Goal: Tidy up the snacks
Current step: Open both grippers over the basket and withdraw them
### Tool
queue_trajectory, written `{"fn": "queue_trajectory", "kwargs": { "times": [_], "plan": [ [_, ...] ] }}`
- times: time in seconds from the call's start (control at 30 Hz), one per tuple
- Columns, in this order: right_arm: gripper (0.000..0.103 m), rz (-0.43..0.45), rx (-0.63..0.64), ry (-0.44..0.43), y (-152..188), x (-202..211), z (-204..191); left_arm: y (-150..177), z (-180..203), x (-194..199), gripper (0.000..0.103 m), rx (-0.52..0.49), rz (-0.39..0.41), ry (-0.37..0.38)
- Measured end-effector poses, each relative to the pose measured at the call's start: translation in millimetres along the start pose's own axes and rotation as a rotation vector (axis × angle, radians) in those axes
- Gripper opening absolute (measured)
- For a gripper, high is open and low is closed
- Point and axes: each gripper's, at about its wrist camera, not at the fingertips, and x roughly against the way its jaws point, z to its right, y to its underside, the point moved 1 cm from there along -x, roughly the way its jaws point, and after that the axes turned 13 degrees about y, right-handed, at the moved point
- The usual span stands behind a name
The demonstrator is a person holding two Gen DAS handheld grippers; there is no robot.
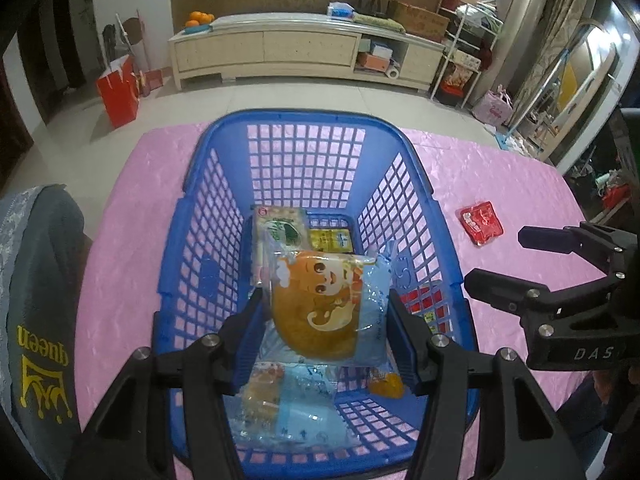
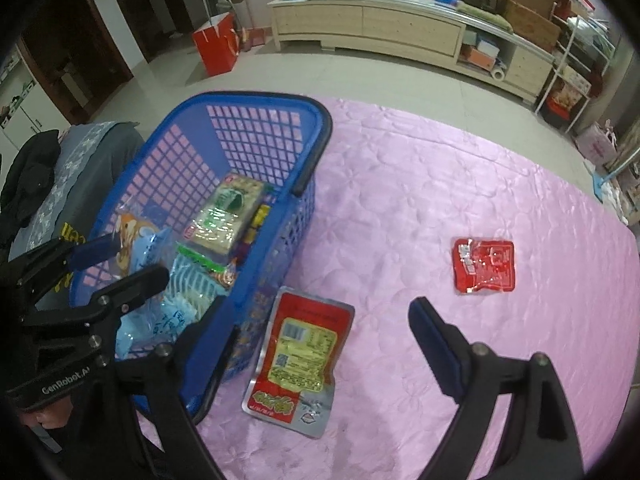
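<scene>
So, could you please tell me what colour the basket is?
The basket is blue, clearest in the left wrist view.

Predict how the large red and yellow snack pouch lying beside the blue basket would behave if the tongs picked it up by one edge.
The large pouch lies flat with a glossy, crinkled film, so it would probably sag and feel light. Its shiny surface might slip between smooth pads. Being flat, it is unlikely to roll.

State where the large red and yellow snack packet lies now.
In the right wrist view, the red and yellow packet lies flat on the pink tablecloth, against the blue basket's outer wall.
</scene>
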Motion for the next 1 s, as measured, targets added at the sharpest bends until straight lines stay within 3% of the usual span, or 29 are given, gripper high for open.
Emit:
{"fn": "queue_trajectory", "kwargs": {
  "times": [0.13,0.27,0.3,0.6,1.0],
  "plan": [
    [0.091,-0.002,-0.012,0.006,1,-2,5,-6,5,-5,0.056,-0.028,0.006,-0.023],
    [0.091,0.005,-0.008,0.012,3,1,10,-6,8,-3,0.081,-0.061,0.034,-0.037],
    [0.091,0.009,-0.013,0.011,3,3,11,-6,8,-1,0.082,-0.061,0.041,-0.043],
    [0.091,0.048,-0.046,-0.009,10,26,26,-3,12,16,0.082,-0.022,0.059,-0.017],
    [0.091,0.082,-0.082,-0.018,37,55,62,9,65,30,0.082,-0.080,0.070,0.008]
  ]
}}
